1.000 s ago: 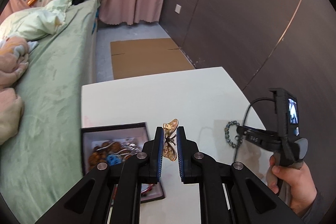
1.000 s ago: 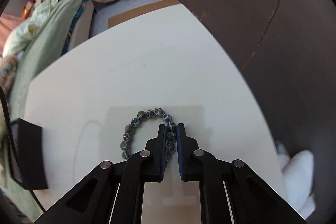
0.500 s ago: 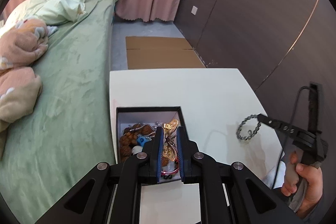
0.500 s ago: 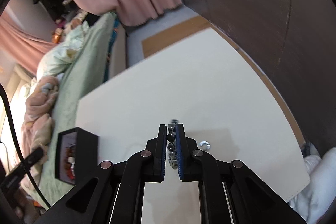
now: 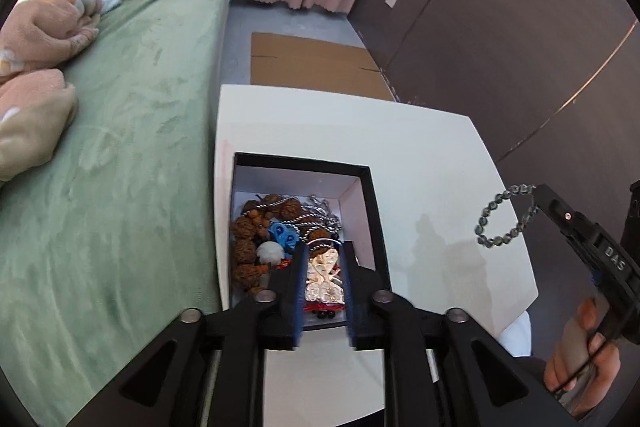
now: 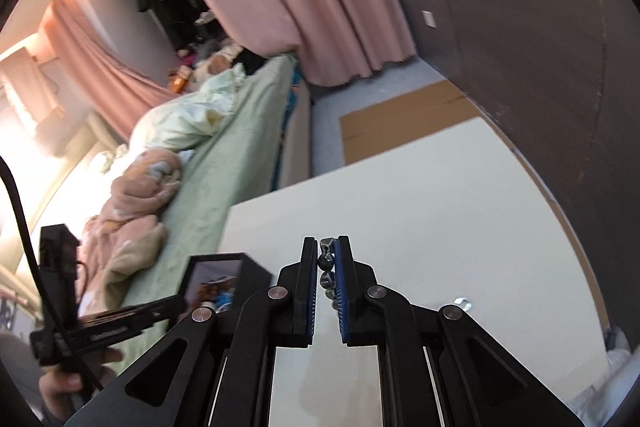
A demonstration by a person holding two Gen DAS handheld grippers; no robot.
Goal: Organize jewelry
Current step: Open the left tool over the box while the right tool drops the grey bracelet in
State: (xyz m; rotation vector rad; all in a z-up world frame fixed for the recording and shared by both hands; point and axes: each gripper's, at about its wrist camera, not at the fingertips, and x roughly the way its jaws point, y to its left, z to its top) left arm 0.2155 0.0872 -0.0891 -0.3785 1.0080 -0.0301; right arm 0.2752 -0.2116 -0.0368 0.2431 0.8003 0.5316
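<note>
Over the jewelry-filled black box (image 5: 370, 211), left fingers (image 5: 347, 279) are opening around a gold brooch (image 5: 323, 281).

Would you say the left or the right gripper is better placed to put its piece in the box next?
Left. The left gripper is opening over the box with the gold brooch between its fingers; the right gripper holds the bracelet off to the side.

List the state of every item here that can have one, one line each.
Black box: lid off, standing on the white table, holding jewelry.
Gold butterfly piece: over the box, between the left gripper's opening jaws.
Bead bracelet: lifted off the table, dangling from the right gripper.
Right gripper: shut on the bracelet.
</note>
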